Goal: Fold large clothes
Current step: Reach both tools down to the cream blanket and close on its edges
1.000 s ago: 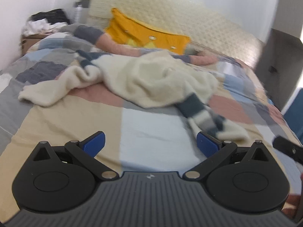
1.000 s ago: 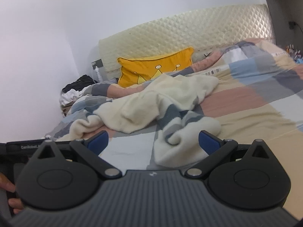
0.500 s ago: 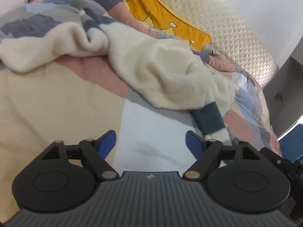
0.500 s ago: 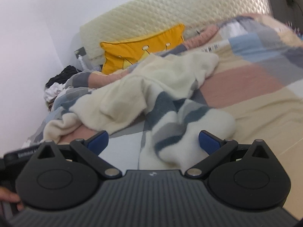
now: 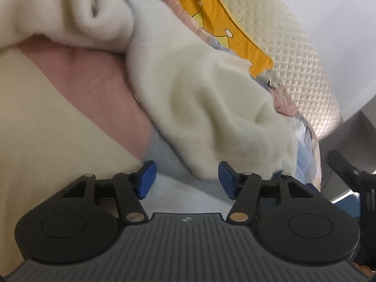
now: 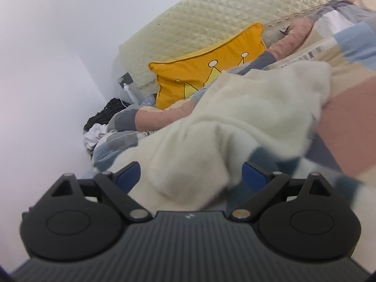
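A crumpled cream fleece garment (image 5: 206,98) with grey-blue stripes lies on the patchwork bed cover (image 5: 58,129). My left gripper (image 5: 186,179) is low over the bed at the garment's near hem. Its jaws are closing, with the hem's edge between the blue pads, which do not press on it. In the right wrist view the same garment (image 6: 235,127) fills the middle. My right gripper (image 6: 191,176) has a thick cream fold between its jaws, which are closing; the pads stand apart from the fabric. The striped sleeve (image 6: 329,164) lies to its right.
A yellow cushion (image 6: 211,70) leans on the quilted cream headboard (image 6: 235,18) at the far end. A pile of dark and white clothes (image 6: 101,122) sits beside the bed by the white wall. The other gripper's black body (image 5: 357,183) shows at the right edge.
Both grippers have moved forward and down onto the garment, which now fills each view. The left gripper's jaws have narrowed clearly; the right's have narrowed slightly. The left view has rolled.
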The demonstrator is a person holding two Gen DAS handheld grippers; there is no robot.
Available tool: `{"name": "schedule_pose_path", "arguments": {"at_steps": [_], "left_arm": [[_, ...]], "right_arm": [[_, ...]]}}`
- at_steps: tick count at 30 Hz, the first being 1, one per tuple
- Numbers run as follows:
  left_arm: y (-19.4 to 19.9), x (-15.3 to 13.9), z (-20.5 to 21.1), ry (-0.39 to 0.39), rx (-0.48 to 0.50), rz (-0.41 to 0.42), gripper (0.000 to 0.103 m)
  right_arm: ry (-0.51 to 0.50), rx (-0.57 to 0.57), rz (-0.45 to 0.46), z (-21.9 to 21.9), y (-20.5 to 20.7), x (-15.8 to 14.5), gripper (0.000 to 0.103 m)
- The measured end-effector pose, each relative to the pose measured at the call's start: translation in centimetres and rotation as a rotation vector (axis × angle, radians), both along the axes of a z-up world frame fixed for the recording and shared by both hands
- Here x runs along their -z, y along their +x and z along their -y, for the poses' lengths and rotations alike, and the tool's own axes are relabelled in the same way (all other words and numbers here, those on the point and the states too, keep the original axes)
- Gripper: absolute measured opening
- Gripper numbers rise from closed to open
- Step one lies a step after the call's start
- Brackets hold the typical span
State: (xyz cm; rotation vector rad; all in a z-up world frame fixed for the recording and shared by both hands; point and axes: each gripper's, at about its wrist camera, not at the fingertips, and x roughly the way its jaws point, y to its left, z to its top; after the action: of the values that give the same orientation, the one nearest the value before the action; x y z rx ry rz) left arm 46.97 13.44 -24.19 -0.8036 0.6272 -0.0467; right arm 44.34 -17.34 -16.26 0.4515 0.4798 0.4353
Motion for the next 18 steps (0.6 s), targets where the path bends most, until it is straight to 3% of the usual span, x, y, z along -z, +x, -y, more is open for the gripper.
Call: {"name": "schedule_pose_path", "arguments": {"at_steps": [3, 7, 9, 11, 12, 14, 18], "left_arm": [[1.9, 0.4, -0.8, -0.077, -0.030, 0.003, 0.061], [3.6, 1.1, -1.2, -0.121, -0.049, 0.005, 0.052], [3.9, 1.5, -1.3, -0.122, -0.053, 0.013, 0.041], [3.9, 1.5, -1.2, -0.104, -0.050, 0.016, 0.024], [4.0, 1.3, -1.1, -0.090, -0.052, 0.018, 0.020], [3.9, 0.7, -1.2, -0.087, -0.048, 0.033, 0.016], [1.6, -1.5, -1.0, -0.071, -0.041, 0.080, 0.013]], "right_arm": [[0.010, 0.017, -0.067, -1.0, 2.9, 0.9, 0.073], [-0.006, 0.049, -0.099, -1.8, 5.7, 3.1, 0.069], [0.015, 0.047, -0.108, -1.7, 6.2, 4.0, 0.067], [-0.014, 0.051, -0.081, -2.1, 6.1, 4.3, 0.054], [-0.009, 0.035, -0.071, -2.2, 6.0, 4.4, 0.040], [0.013, 0.015, -0.083, -2.1, 5.9, 4.5, 0.026], [0.056, -0.014, -0.094, -1.3, 4.7, 3.8, 0.018]]}}
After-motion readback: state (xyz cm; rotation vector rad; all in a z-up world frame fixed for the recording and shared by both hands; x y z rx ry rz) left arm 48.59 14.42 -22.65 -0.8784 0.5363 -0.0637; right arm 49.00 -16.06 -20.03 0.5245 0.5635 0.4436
